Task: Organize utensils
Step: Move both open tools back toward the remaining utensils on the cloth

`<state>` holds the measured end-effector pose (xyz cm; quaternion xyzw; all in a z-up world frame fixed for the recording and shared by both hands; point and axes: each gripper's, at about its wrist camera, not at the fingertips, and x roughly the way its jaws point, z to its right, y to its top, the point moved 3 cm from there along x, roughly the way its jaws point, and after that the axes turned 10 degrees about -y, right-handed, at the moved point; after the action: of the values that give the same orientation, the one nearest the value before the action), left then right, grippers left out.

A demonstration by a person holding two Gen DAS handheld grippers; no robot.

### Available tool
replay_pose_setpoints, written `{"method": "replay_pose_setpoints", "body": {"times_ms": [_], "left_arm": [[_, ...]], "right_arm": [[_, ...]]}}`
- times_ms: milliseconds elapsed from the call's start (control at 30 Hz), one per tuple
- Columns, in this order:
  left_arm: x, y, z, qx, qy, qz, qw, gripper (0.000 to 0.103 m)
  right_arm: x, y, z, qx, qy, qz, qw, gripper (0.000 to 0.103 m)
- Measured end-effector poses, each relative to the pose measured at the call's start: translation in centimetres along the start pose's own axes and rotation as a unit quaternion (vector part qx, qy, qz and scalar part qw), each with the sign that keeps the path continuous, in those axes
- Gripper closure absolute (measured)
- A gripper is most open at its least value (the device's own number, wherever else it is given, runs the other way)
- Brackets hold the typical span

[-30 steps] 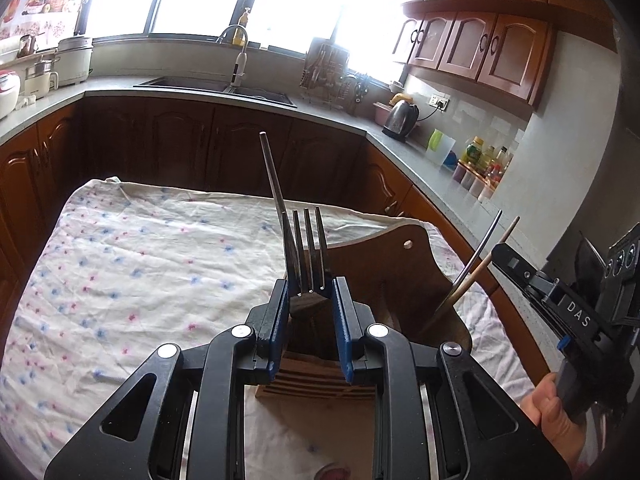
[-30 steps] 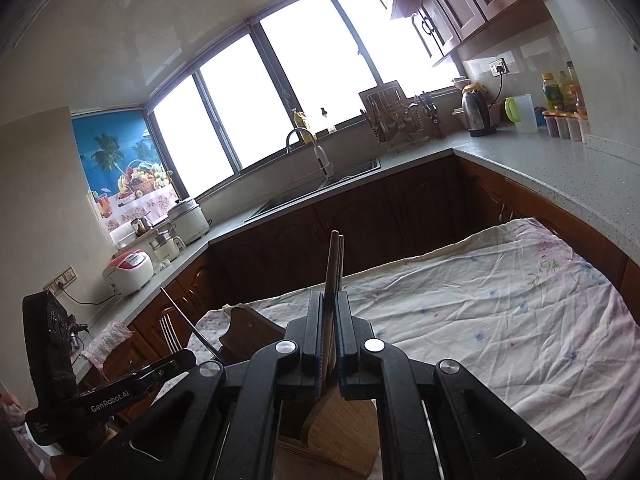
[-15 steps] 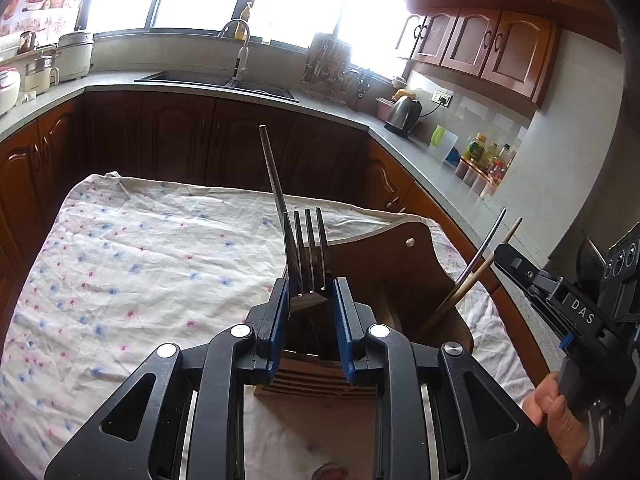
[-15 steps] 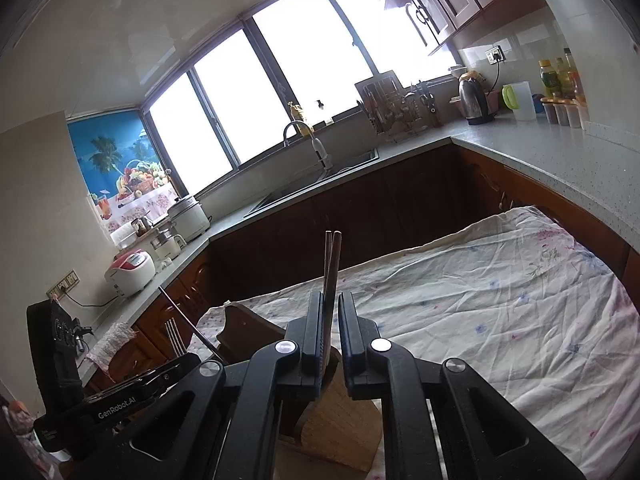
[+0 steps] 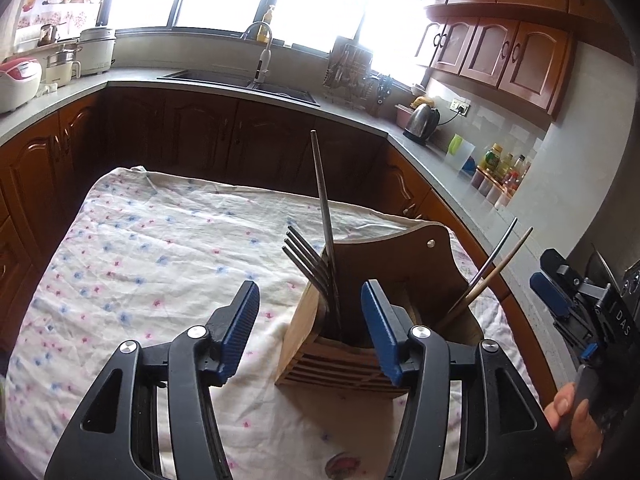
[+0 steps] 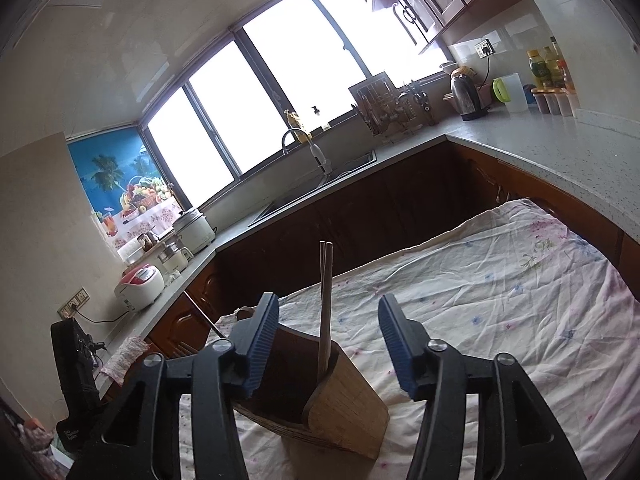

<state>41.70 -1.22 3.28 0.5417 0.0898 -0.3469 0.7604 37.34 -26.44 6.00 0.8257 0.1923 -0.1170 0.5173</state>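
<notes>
White cloth with blue-pink flowers; brown wooden holder; blue gripper pads.

Our left gripper and right gripper both stand with jaws parted, just opened, pads pressing nothing; our right hand grips its handle.

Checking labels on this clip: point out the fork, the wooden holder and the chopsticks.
fork (image 5: 306, 254), left wrist view, on the tines.
wooden holder (image 5: 400, 256), left wrist view, on its tall back panel.
chopsticks (image 6: 326, 280), right wrist view, on the upper shafts.
</notes>
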Motion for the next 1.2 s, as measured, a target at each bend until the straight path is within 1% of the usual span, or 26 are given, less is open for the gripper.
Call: {"method": "replay_pose_setpoints", "body": {"times_ms": [33,100,133,267,400,700,867,1200], "left_arm": [[-0.4,-0.2,-0.1,-0.002,0.001,0.0,1.0,0.041],[-1.1,-0.8,-0.2,-0.007,0.001,0.001,1.0,0.036],[-1.5,-1.1,-0.3,-0.01,0.002,-0.001,0.9999,0.034],[-3.4,-2.7,-0.6,-0.018,0.004,-0.003,0.9998,0.029],[-5.6,-4.7,-0.8,-0.026,0.006,-0.007,0.9996,0.026],[-9.9,-10.3,-1.4,-0.043,0.021,-0.029,0.9984,0.026],[-11.7,-13.3,-2.1,-0.059,0.029,-0.039,0.9971,0.026],[-13.3,-17.6,-1.7,-0.062,0.044,-0.061,0.9952,0.026]], "right_arm": [[-0.3,-0.1,0.0,0.002,0.002,0.001,1.0,0.037],[-1.1,-0.3,0.1,0.003,0.006,-0.001,1.0,0.029],[-1.4,-0.5,0.2,0.004,0.007,-0.002,1.0,0.028],[-3.1,-1.5,0.5,0.006,0.009,-0.009,1.0,0.014],[-5.3,-2.8,1.0,0.004,0.008,-0.015,1.0,0.01],[-10.2,-6.7,1.6,-0.011,-0.009,-0.045,0.999,0.009],[-12.5,-9.2,2.4,-0.032,-0.037,-0.062,0.997,0.007],[-15.8,-13.8,4.0,-0.065,-0.082,-0.088,0.991,0.004]]}}
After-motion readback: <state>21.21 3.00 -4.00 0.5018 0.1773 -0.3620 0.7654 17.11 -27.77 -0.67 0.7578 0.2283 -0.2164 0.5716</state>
